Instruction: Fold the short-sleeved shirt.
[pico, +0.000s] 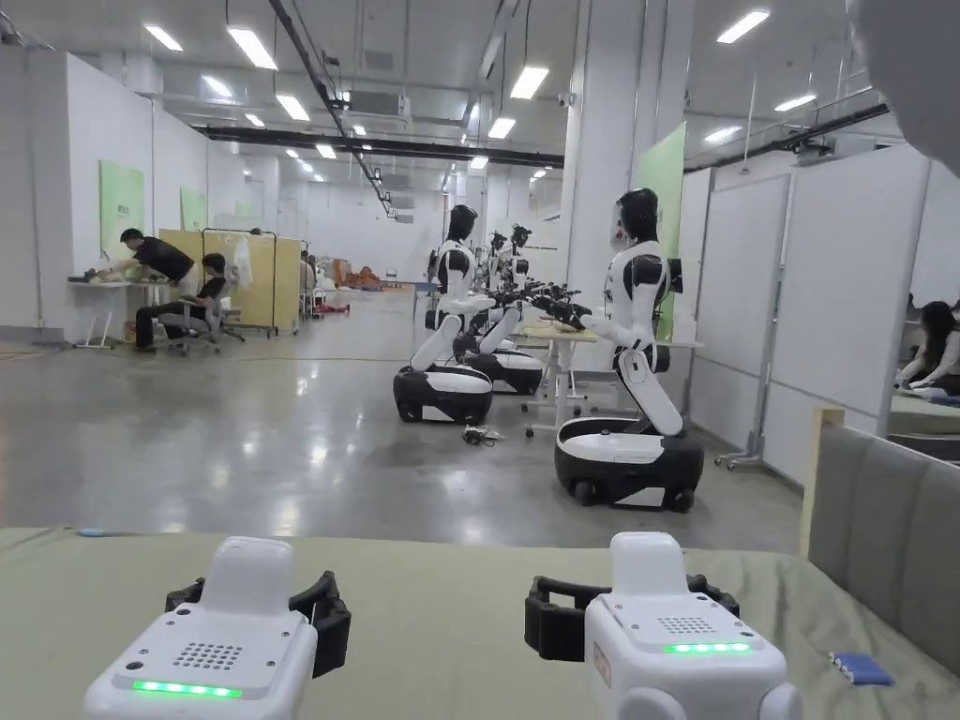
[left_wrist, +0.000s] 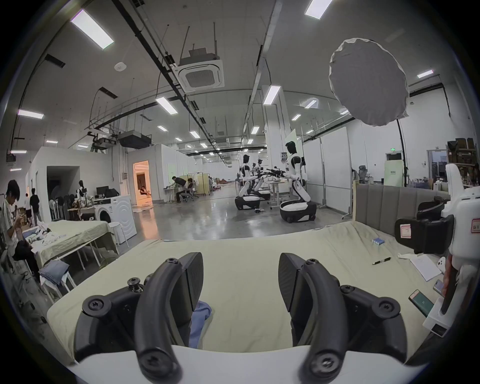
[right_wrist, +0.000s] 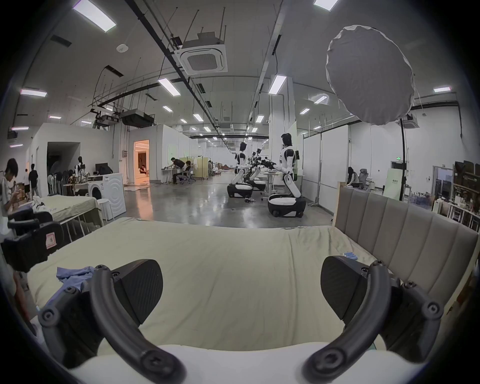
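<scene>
In the head view, the left tongs (pico: 258, 600) and the right tongs (pico: 630, 609) are hovering side by side over a bed (pico: 441, 619) covered in a pale green sheet; from here I cannot tell how their jaws are standing. A grey padded headboard (pico: 881, 544) is rising along the bed's right side, and a small blue item (pico: 861, 668) is lying near it. Beyond the bed, a glossy concrete floor (pico: 234, 441) is stretching away to white wheeled humanoid robots (pico: 630, 375), and people are working at a desk (pico: 108, 286) by the far left wall.

In the left gripper view, the left tongs (left_wrist: 240, 280) are standing released, jaws well apart, nothing between them. A blue short-sleeved shirt (left_wrist: 198, 322) is lying crumpled on the sheet, partly hidden behind the left jaw. A pen (left_wrist: 381, 260), a sheet of paper (left_wrist: 426, 266) and a phone (left_wrist: 421, 302) are lying toward the headboard. A washing machine (left_wrist: 117, 215) is standing past a second covered worktop (left_wrist: 75, 233).

In the right gripper view, the right tongs (right_wrist: 241, 288) are gaping wide over bare sheet. The shirt (right_wrist: 75, 276) is lying bunched at the bed's left part, just beside the left jaw. A round grey diffuser (right_wrist: 368, 72) is hanging overhead on a stand.
</scene>
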